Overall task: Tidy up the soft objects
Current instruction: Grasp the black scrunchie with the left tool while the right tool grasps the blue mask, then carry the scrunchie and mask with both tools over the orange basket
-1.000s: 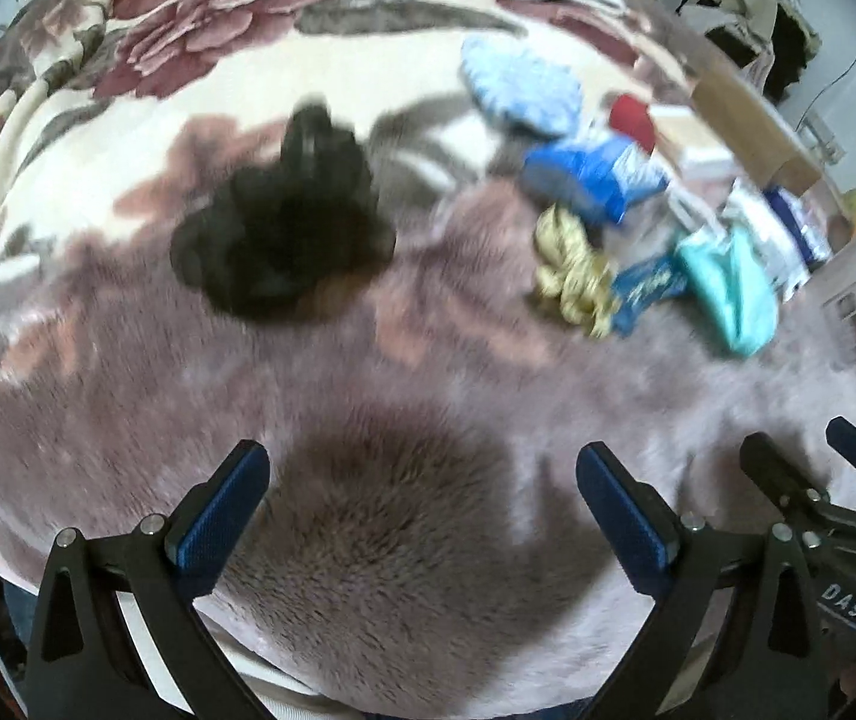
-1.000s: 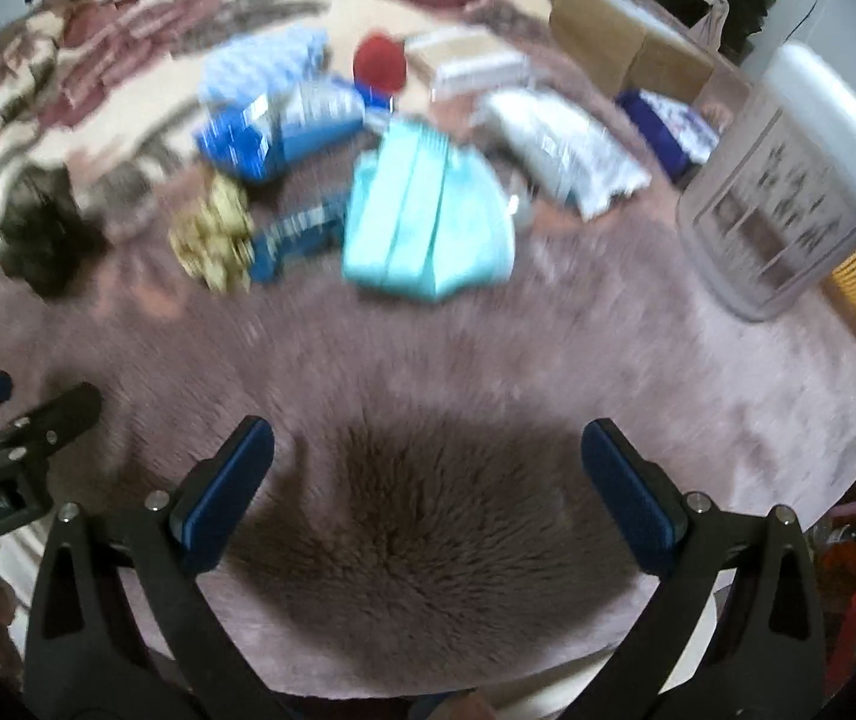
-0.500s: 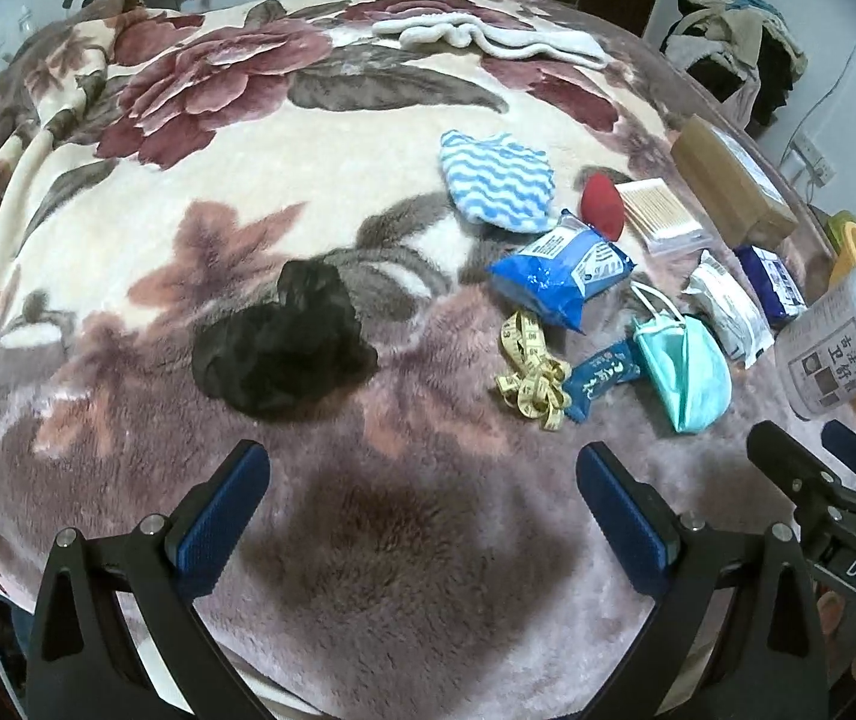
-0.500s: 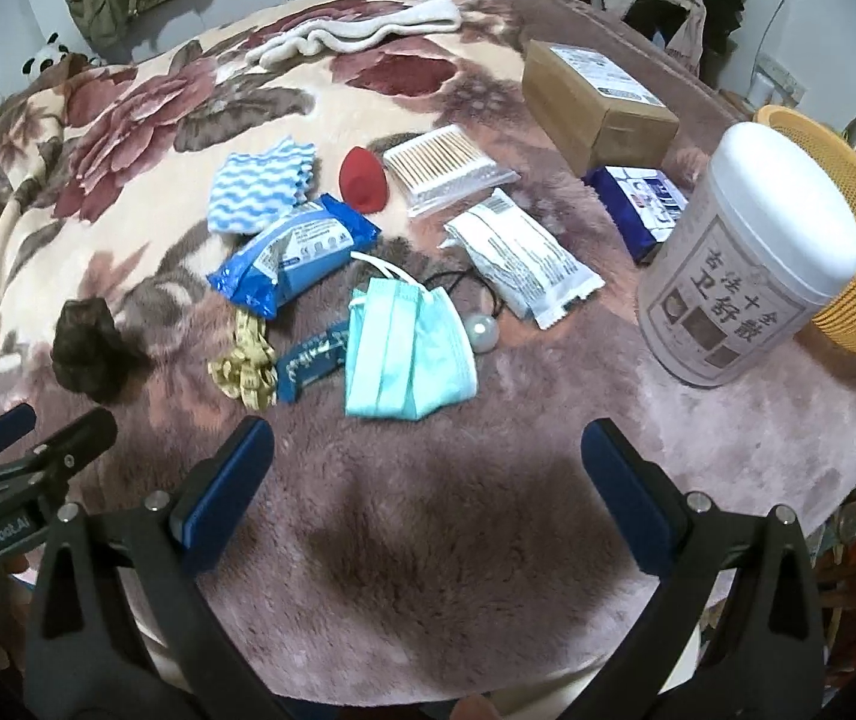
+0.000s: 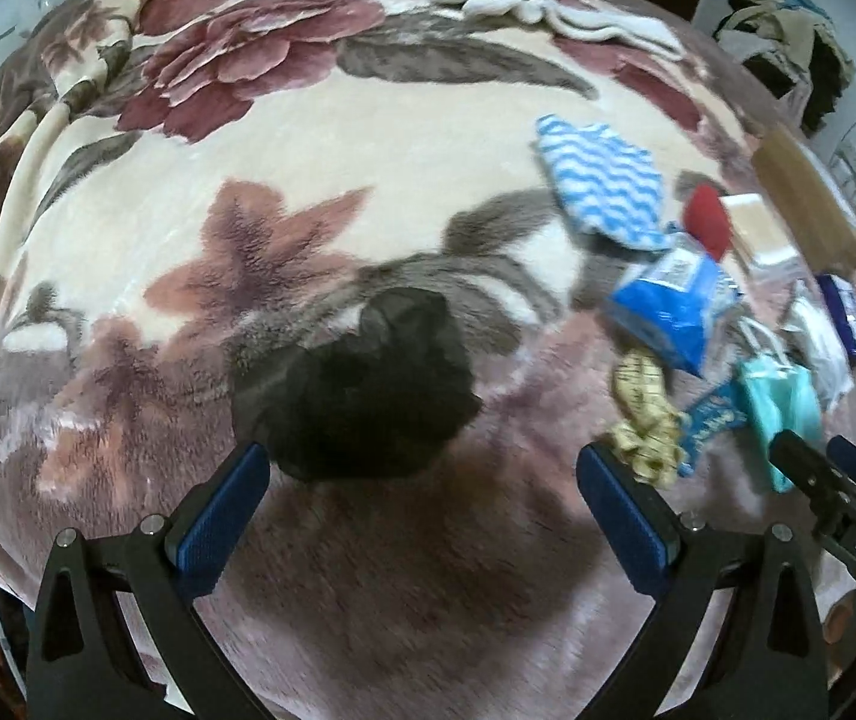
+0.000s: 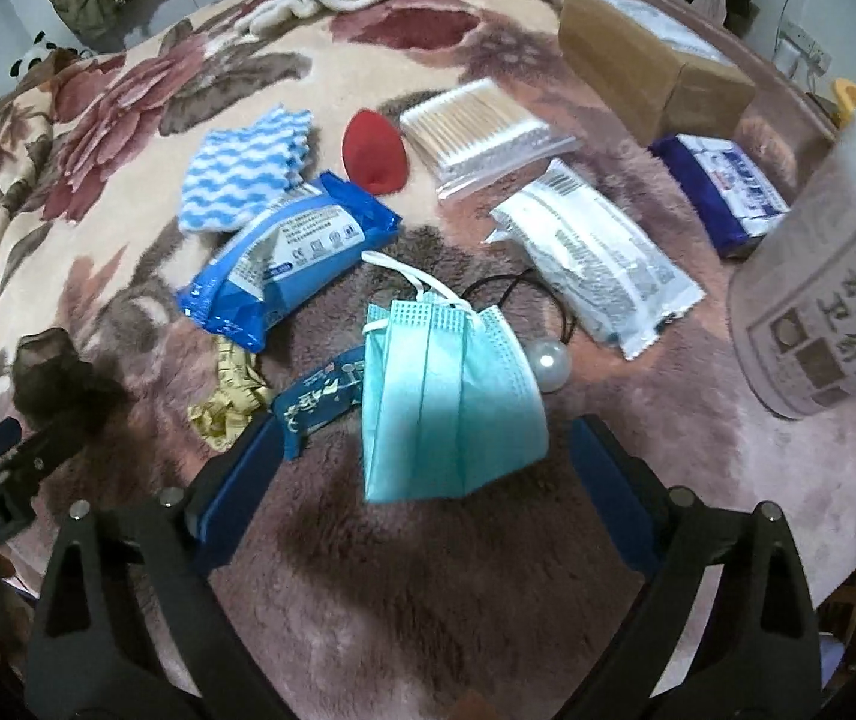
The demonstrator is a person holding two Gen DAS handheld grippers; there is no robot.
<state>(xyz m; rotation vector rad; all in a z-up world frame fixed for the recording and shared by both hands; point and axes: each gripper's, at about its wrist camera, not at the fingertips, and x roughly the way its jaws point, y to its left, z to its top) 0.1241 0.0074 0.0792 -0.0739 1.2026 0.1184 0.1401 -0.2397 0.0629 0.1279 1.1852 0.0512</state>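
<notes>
While the right gripper [image 6: 422, 474] narrows its spread fingers around the teal face mask [image 6: 448, 402] on the floral blanket [image 6: 128, 222], the left gripper [image 5: 422, 501], fingers wide and empty, approaches the black hairnet [image 5: 362, 384]; next comes pinching.

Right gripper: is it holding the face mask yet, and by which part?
Nothing held yet. The right gripper is closing, with the near edge of the teal face mask between its fingers, pads not touching. The left gripper is empty.

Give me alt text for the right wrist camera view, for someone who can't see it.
The right gripper, jaws closing, reaches down around a teal face mask lying on a floral plush blanket. Beyond it lie a blue wipes pack, red sponge, cotton swabs and white canister.
</notes>
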